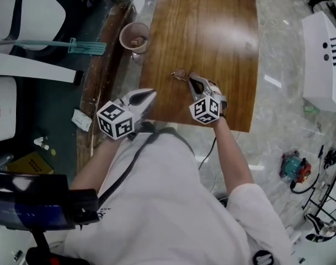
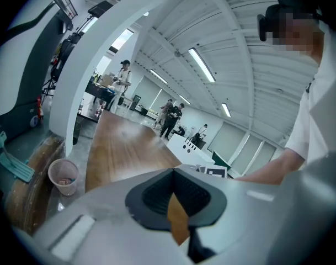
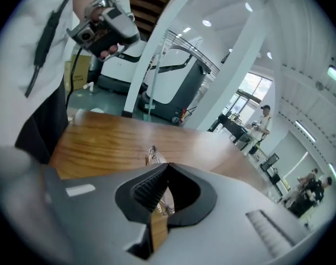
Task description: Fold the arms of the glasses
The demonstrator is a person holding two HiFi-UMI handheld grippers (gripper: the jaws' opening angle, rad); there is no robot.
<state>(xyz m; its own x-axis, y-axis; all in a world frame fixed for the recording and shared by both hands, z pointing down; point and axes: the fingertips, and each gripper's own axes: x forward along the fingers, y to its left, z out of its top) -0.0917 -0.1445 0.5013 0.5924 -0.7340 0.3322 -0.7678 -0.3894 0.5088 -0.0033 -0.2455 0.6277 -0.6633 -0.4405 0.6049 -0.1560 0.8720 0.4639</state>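
**Head view.** The wooden tabletop fills the upper centre. The glasses are near its front edge, just at the tips of the right claw, which points toward 11 o'clock. Its marker cube sits at 5 o'clock from the tips. The left claw is at 8 o'clock from the glasses and well apart from them. It is over the tabletop's front left corner and points toward 2 o'clock. A pink container stands just beside the tabletop's left edge, at 11 o'clock from the glasses.

**Left gripper view.** The left claw is fully closed. The pads meet at the tips and nothing lies between them; only wood grain shows through the gap behind. The tabletop extends toward 12 o'clock, and the pink container stands at 9 o'clock.

**Right gripper view.** The right claw is closed on the glasses. A thin arm of the frame passes between the pads, and the rest of the frame projects past the tips toward 11 o'clock, above the tabletop. Whether the frame touches the wood cannot be determined.
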